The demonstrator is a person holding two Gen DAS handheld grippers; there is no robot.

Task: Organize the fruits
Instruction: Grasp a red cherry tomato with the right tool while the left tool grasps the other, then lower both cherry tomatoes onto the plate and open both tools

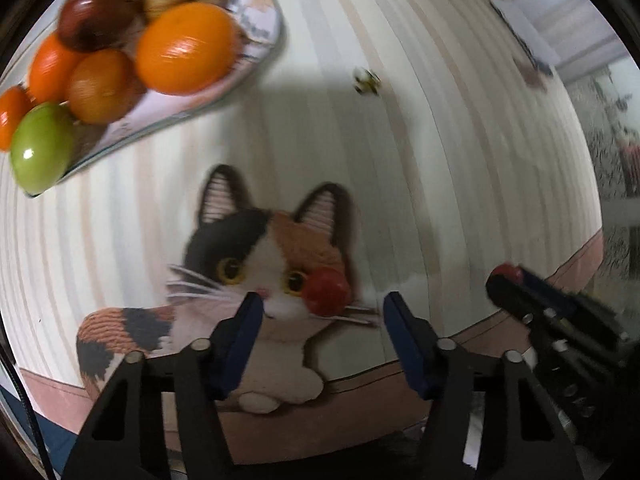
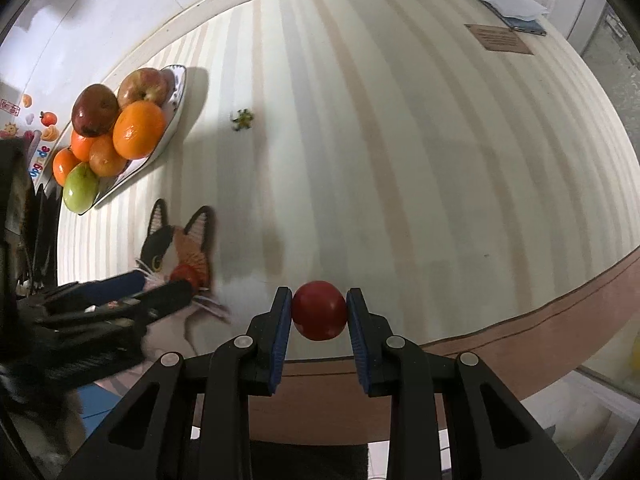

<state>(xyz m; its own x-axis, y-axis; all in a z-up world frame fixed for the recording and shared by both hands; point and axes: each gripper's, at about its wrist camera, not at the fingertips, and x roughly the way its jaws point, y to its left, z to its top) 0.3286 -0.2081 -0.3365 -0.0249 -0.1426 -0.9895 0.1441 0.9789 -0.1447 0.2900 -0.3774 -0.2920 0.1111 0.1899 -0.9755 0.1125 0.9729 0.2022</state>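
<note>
Your right gripper [image 2: 319, 312] has its blue-padded fingers [image 2: 280, 334] pinching a small round red fruit [image 2: 319, 311] at its widest part, just above the near edge of the striped cream bench [image 2: 400, 160] — a hold across the middle that should keep the smooth skin from slipping out. Your left gripper [image 1: 322, 328] hangs over the calico cat-shaped mat [image 1: 272, 264] with its fingers spread and nothing between them; a second small red fruit [image 1: 326, 290] lies on the cat's cheek just ahead of the gap, so you are probably lining up to close on it. The long patterned white plate [image 1: 260, 12] at the far left already carries the pile of oranges, apples and a green fruit [image 1: 40, 148], likely where both red ones belong. The right wrist view shows the pinch plainly and the plate in sharp detail; the left wrist view is blurred, yet only it shows how the loose fruit sits relative to the open fingers.
</note>
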